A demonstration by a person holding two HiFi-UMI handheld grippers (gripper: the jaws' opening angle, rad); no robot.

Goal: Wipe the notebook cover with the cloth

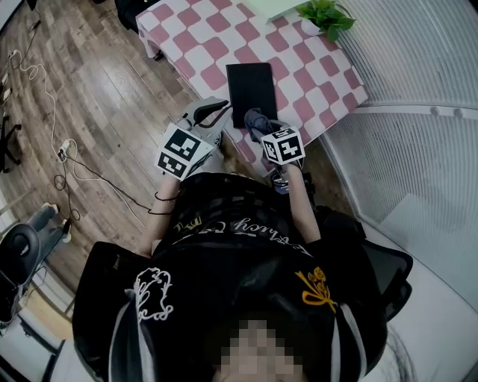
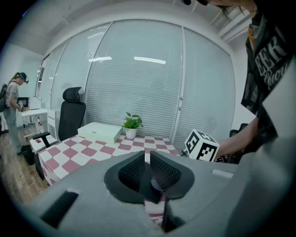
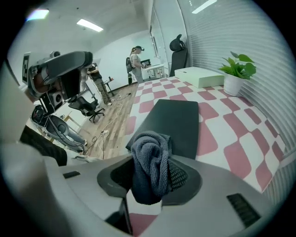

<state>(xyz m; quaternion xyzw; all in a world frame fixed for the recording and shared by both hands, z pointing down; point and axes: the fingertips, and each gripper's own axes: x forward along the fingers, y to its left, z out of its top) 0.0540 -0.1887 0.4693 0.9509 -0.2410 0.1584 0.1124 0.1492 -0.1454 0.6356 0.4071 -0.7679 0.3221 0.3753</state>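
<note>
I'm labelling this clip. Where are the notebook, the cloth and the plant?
notebook (image 1: 252,89): head view, middle of its black cover.
cloth (image 3: 149,162): right gripper view, its bunched grey folds.
plant (image 1: 328,13): head view, its leaves.

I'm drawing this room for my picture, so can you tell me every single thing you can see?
Table: one, pink-and-white checks.
Notebook: one, black, flat on the table.
Cloth: one, dark grey, pinched by the right gripper.
Plant: one, green, white pot, table's far corner.
Box: one, white, table's far end.
Office chairs: several, black, around the room.
Cables: several, on the wooden floor.
People: at least two, far off.
Left gripper: grey, jaws slightly apart, empty.
Right gripper: grey, shut on the cloth.
</note>
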